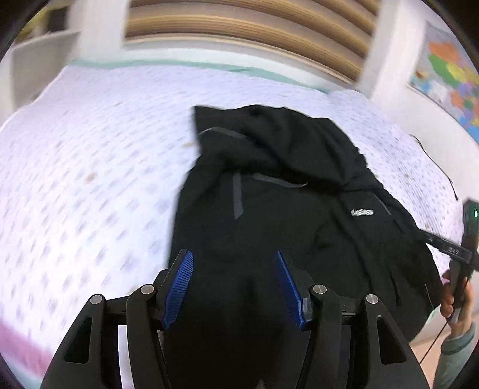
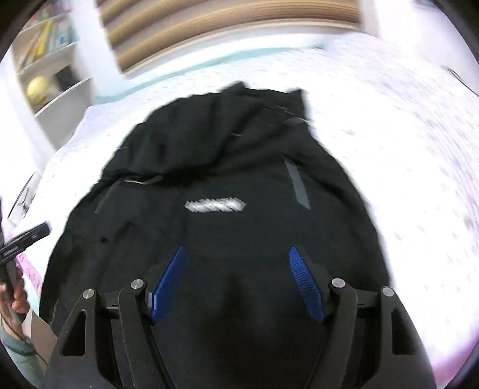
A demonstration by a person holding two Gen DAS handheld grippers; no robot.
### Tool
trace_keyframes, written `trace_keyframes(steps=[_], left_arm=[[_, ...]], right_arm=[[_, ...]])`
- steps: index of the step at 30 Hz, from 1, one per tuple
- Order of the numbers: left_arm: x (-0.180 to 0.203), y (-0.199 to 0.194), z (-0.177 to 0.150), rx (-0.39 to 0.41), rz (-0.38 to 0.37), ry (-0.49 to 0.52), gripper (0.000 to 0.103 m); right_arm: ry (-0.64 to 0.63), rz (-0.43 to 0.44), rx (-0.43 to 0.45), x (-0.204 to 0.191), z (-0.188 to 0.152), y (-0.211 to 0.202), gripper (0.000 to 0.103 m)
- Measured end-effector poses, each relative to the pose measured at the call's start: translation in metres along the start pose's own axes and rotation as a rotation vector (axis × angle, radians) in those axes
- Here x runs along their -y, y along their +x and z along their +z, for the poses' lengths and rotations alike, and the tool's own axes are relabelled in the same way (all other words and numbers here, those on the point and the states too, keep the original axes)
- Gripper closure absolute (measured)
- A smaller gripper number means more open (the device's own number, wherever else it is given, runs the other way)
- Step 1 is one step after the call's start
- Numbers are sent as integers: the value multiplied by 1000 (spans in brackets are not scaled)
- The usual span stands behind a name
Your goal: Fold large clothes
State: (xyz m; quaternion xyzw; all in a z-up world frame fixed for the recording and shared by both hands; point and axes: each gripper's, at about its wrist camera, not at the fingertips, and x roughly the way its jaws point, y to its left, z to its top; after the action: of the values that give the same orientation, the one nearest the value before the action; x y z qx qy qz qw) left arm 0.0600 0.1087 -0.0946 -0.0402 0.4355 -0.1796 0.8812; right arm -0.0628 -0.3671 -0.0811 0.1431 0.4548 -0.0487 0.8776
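Left hand-held gripper [image 1: 235,287]: blue ribbed pads spread apart, pointing down and forward over the near edge of the black garment [image 1: 287,209]. Dark cloth fills the gap between the jaws, but the pads do not visibly press on it; whether any fabric is caught I cannot tell. Right hand-held gripper [image 2: 236,284]: jaws likewise apart, hovering over the garment's near part, no visible pinch.

Key relation: the garment lies straight ahead of and below both grippers, on the bed [image 1: 89,149]. It runs away from the grippers toward the headboard [image 1: 239,27], bunched and partly doubled over at the far end. Left gripper sits over its left part, right gripper over its right; neither looks clearly nearer. From the left wrist view, the right gripper's body and the hand [image 1: 458,299] holding it show just past the garment's right edge.

Materials: garment looks like a black jacket, matte and limp, with grey taped seams or zip strips and a small white logo [image 2: 215,206]. Deep folds; likely to sag and slide when lifted. Bed cover pale, quilted, small repeated print. Both views motion-blurred.
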Motion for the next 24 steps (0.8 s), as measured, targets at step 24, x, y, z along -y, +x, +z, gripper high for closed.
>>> trace_keyframes(steps=[24], left_arm=[[-68,45,-45,-200,-313,-239,44]], right_arm=[[195,-26,-70,88,-37,-1,38]])
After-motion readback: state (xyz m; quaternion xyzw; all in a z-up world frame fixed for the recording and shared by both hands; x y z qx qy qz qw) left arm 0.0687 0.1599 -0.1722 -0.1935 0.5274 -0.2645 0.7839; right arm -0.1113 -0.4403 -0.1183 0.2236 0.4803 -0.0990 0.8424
